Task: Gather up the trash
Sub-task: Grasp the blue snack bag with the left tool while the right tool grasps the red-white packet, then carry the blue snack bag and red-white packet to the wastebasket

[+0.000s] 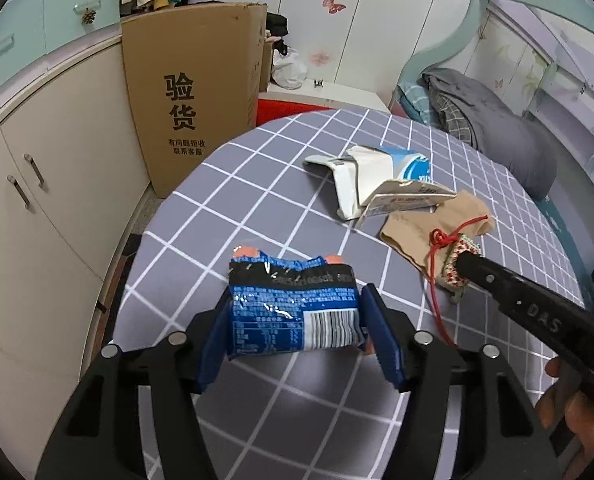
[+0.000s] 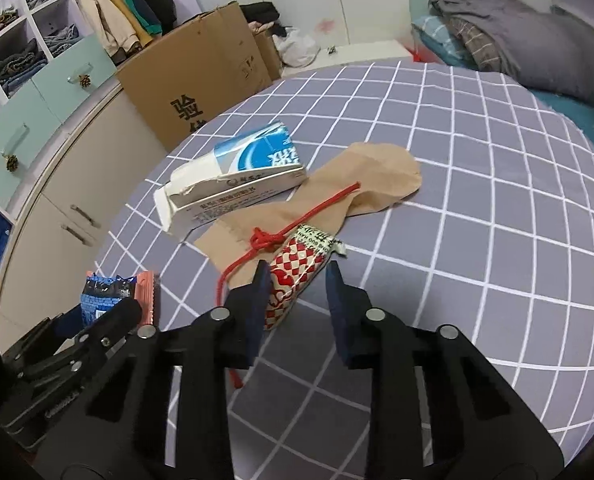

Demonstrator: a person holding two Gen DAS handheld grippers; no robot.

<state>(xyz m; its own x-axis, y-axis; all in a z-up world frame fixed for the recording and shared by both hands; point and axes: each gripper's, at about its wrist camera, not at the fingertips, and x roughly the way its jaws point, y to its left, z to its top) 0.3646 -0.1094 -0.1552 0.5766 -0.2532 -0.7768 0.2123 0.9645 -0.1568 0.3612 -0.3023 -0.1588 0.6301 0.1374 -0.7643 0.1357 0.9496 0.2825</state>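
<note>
While both grippers sit low over the checked bed sheet (image 2: 477, 184), the pick-up step is in hand. Left gripper (image 1: 297, 332): jaws at middling width around the blue snack wrapper (image 1: 293, 312), pads against its sides, apparently gripping. Right gripper (image 2: 297, 300): jaws narrow, straddling the red-and-white checked wrapper (image 2: 297, 272); left pad touches, right pad stands just clear, so no grip yet. Next move, as I judge: finish closing the right gripper, then lift both pieces toward a bin, which is not in view. Count on the bed: one blue snack wrapper, one checked wrapper, one torn milk carton (image 2: 233, 180), one beige sock (image 2: 361, 184), one red cord (image 2: 297, 228) lying over the sock.
</note>
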